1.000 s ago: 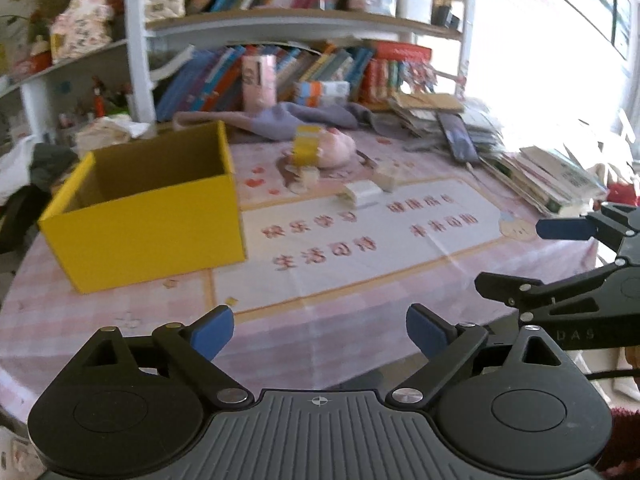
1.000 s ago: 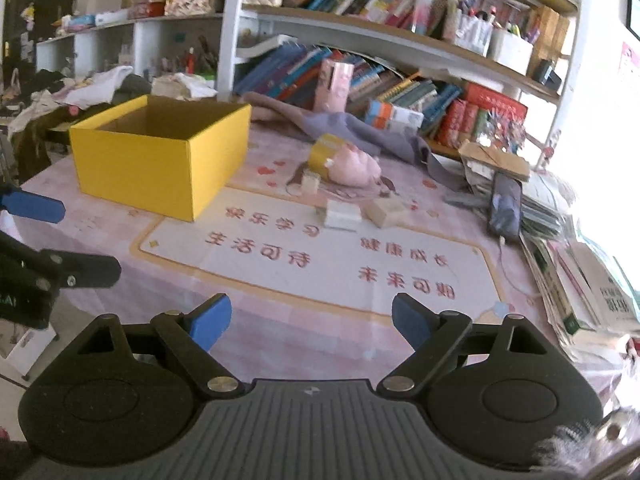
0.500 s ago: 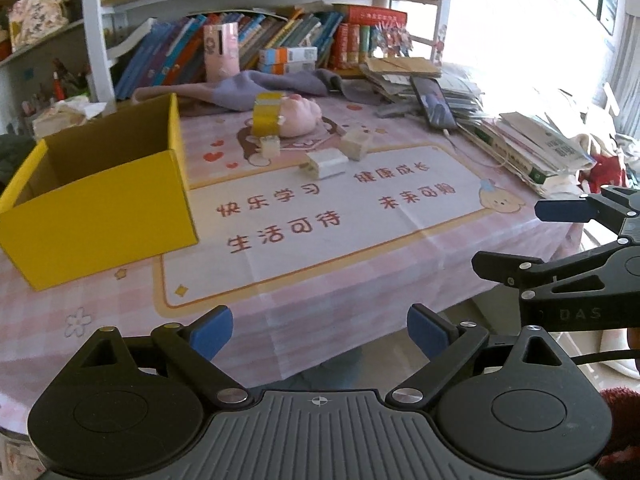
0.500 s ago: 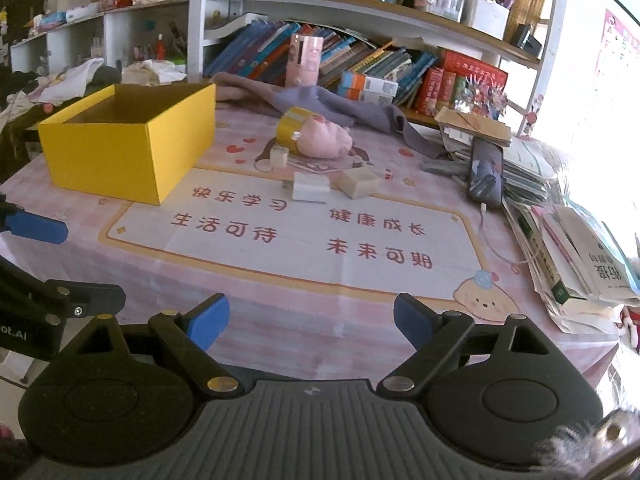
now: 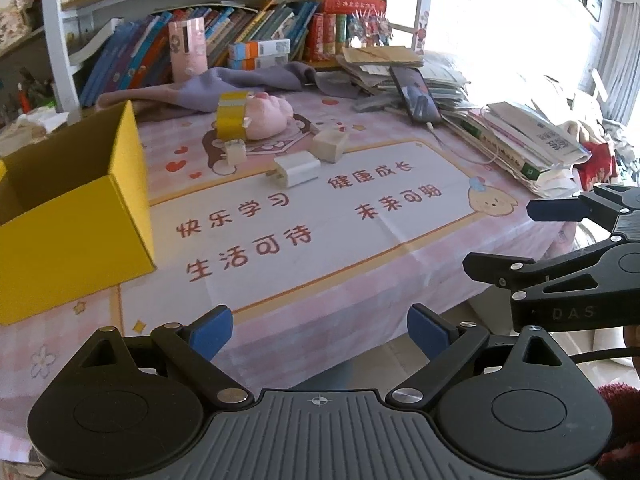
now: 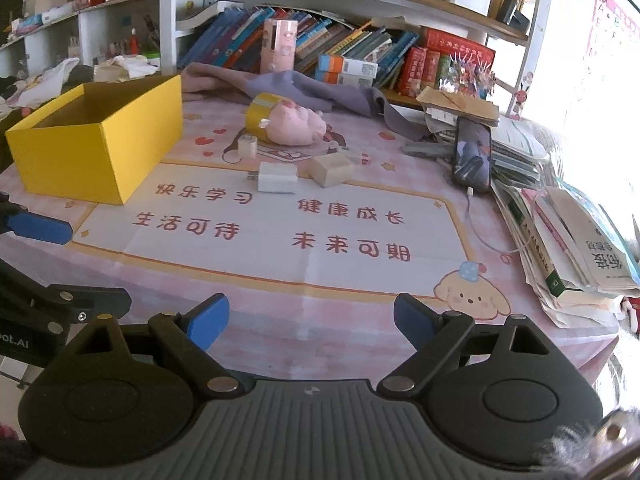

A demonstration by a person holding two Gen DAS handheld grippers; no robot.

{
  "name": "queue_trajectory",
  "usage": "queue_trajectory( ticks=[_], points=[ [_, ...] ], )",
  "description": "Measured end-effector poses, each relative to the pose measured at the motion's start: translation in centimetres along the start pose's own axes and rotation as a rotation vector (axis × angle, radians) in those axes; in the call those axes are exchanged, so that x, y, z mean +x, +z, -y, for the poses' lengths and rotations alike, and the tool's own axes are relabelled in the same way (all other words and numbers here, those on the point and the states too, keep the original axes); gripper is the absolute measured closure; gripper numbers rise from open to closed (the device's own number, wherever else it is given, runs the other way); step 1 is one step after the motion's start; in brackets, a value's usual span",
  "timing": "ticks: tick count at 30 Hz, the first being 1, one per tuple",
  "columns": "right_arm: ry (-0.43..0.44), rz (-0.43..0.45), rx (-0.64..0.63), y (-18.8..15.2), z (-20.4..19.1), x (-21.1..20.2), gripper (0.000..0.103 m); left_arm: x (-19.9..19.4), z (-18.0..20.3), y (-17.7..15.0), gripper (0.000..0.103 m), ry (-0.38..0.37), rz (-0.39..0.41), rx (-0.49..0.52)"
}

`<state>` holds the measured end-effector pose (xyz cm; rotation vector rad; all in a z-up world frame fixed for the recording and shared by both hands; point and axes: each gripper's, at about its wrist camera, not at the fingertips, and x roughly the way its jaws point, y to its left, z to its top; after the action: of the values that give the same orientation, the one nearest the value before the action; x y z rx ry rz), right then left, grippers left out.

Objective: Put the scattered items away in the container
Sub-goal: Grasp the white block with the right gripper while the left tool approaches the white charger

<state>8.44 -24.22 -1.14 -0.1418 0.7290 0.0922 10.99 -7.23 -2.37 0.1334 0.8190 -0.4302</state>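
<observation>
An open yellow box (image 5: 76,216) (image 6: 108,148) stands at the left of the pink table. Behind the printed mat lie a white charger plug (image 5: 298,168) (image 6: 277,177), a cream block (image 5: 330,144) (image 6: 331,169), a small white cube (image 5: 235,153) (image 6: 247,146), a yellow tape roll (image 5: 232,120) (image 6: 258,114) and a pink plush toy (image 5: 268,118) (image 6: 296,124). My left gripper (image 5: 320,334) hangs open over the table's near edge, empty. My right gripper (image 6: 311,320) is open too, over the near edge, far from the items.
A purple-grey cloth (image 6: 304,88) lies behind the items. A phone (image 6: 472,154) on a cable rests against stacked books and papers (image 6: 568,232) at the right. Bookshelves (image 6: 340,44) line the back. The printed mat (image 6: 272,232) covers the table's middle.
Both grippers moved forward toward the table and tilted down a little; the box and items now look nearer. Both stay open and empty.
</observation>
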Motion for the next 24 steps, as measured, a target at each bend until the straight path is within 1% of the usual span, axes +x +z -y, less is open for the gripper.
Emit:
queue_trajectory(
  ticks=[7, 10, 12, 19, 24],
  points=[
    [0.015, -0.03, -0.001, 1.0, 2.0, 2.6, 0.014, 3.0, 0.5, 2.0, 0.007, -0.014, -0.028, 0.002],
    [0.029, -0.047, 0.002, 1.9, 3.2, 4.3, 0.014, 4.5, 0.6, 3.1, 0.007, -0.01, -0.045, -0.004],
    [0.041, -0.052, -0.001, 2.6, 4.0, 5.3, 0.014, 5.3, 0.6, 4.0, 0.007, -0.003, -0.041, -0.015],
    [0.108, -0.073, -0.011, 5.4, 7.2, 9.6, 0.014, 8.6, 0.5, 7.4, 0.007, 0.056, -0.038, -0.075],
    [0.175, -0.061, -0.013, 8.0, 9.7, 13.0, 0.014, 10.9, 0.4, 9.7, 0.007, 0.118, -0.022, -0.122]
  ],
)
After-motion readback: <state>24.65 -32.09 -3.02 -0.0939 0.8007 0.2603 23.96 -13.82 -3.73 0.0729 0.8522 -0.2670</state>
